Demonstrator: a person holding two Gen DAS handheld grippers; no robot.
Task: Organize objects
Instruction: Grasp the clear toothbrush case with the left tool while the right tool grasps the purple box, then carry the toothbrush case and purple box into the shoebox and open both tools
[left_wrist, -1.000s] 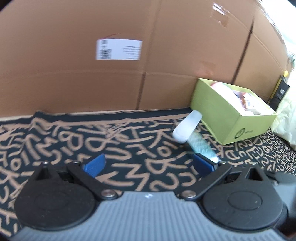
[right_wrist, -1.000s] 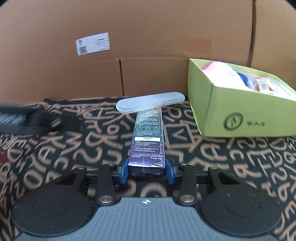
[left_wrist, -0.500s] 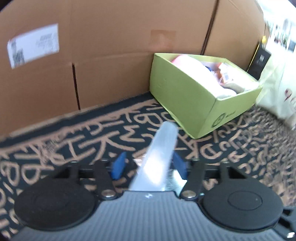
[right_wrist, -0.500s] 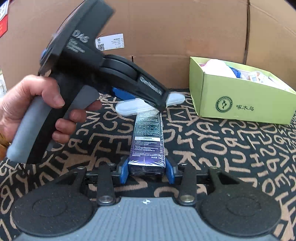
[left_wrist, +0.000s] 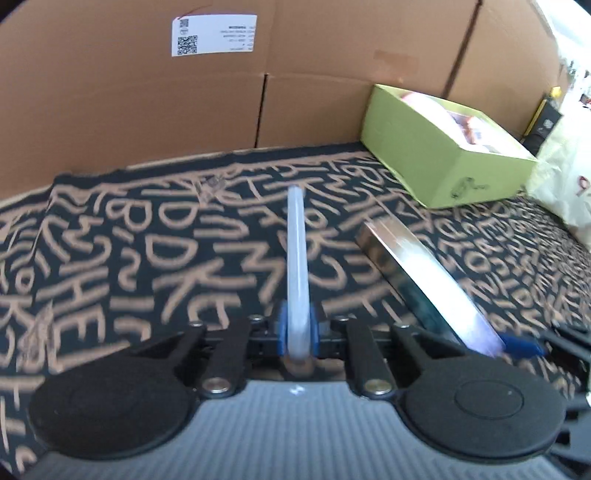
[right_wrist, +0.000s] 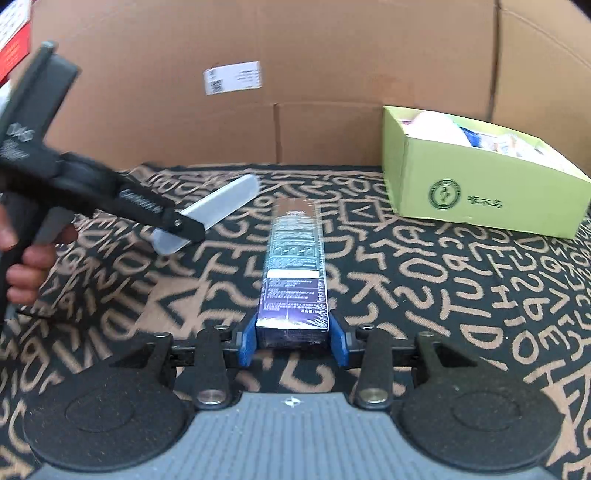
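Left tongs (left_wrist: 297, 330) had just been closing and now gripped the near end of a translucent plastic case (left_wrist: 297, 254), blue pads pressed on both its sides; the case was held on edge and projected toward 12 o'clock over the lettered black-and-tan cloth (left_wrist: 147, 254) covering the surface. From the right wrist view the same case (right_wrist: 221, 203) stuck out from the left tongs (right_wrist: 177, 227) at 10 o'clock, tilted up toward 2 o'clock, with a hand (right_wrist: 26, 258) on the grip at the far left edge. Right tongs (right_wrist: 293, 341) had just been opening; the dark purple carton (right_wrist: 293, 269) lay between the blue pads, lengthwise toward 12 o'clock on the cloth, and the pads looked beside rather than pressed on its sides, a thin gap visible on the right. In the left wrist view that carton (left_wrist: 424, 273) lay at 3 o'clock of the case, near it but apart. Green open box (right_wrist: 480, 184) with assorted contents sat at 2 o'clock on the cloth, against the brown cardboard wall (right_wrist: 332, 55). A white label (right_wrist: 232, 77) was stuck on the wall at 11 o'clock.
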